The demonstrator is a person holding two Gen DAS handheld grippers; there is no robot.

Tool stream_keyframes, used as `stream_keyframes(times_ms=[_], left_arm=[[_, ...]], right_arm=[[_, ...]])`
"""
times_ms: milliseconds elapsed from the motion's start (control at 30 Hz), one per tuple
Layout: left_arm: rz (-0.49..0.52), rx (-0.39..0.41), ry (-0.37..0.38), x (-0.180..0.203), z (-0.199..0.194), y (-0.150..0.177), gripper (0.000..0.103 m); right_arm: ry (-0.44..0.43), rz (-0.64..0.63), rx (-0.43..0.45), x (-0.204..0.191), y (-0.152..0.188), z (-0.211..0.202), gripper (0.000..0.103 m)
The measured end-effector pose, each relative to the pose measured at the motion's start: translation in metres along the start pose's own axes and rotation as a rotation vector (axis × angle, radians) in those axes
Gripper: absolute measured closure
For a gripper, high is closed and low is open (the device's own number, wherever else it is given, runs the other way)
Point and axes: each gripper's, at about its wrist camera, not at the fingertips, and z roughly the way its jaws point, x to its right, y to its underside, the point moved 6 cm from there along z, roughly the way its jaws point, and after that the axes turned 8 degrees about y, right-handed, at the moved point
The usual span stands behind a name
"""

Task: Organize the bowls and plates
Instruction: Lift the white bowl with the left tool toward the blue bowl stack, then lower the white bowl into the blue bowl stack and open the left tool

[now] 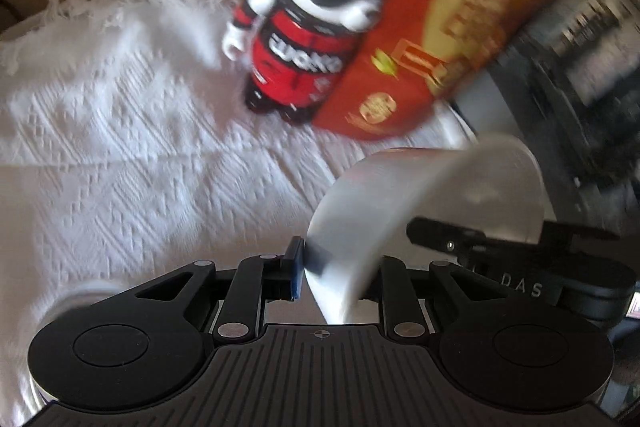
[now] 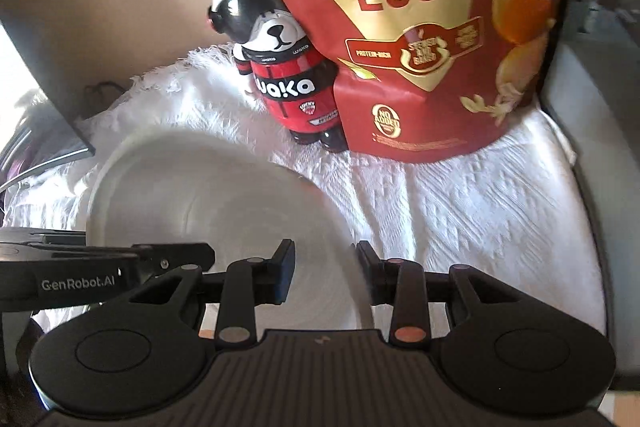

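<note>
My left gripper (image 1: 310,263) is shut on the rim of a white bowl (image 1: 424,203), held tilted above the white cloth; the far finger is hidden behind the bowl wall. In the right wrist view the same white dish (image 2: 216,203) fills the lower middle, and the left gripper's body (image 2: 80,267) reaches in from the left edge onto it. My right gripper (image 2: 324,263) has its jaws apart on either side of the dish's near rim, and the pads do not press on it. The right gripper's body (image 1: 520,259) shows behind the bowl in the left wrist view.
A white textured cloth (image 2: 460,219) covers the surface. A panda figure in a red jacket (image 2: 280,67) and a red quail-eggs bag (image 2: 420,27) stand at the back. A grey panel (image 2: 44,75) stands at left; dark objects (image 1: 580,67) lie at right.
</note>
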Motion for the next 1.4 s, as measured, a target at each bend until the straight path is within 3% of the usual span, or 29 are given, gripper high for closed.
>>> stream_keyframes(times_ms=[367, 633, 1233, 1400], left_arm=[[0.103, -0.128, 0.072, 0.02, -0.024, 0.069, 0.082], [0.062, -0.213, 0.071, -0.003, 0.002, 0.108, 0.084], [-0.027, -0.137, 0.114, -0.016, -0.015, 0.096, 0.08], [-0.03, -0.206, 0.118, -0.019, 0.006, 0.092, 0.08]], right_arm=[[0.054, 0.022, -0.036, 0.0, 0.078, -0.046, 0.069], [0.074, 0.062, -0.111, -0.003, 0.128, -0.025, 0.068], [0.102, 0.015, -0.069, -0.009, 0.111, -0.023, 0.068], [0.149, 0.04, -0.079, 0.004, 0.104, -0.013, 0.068]])
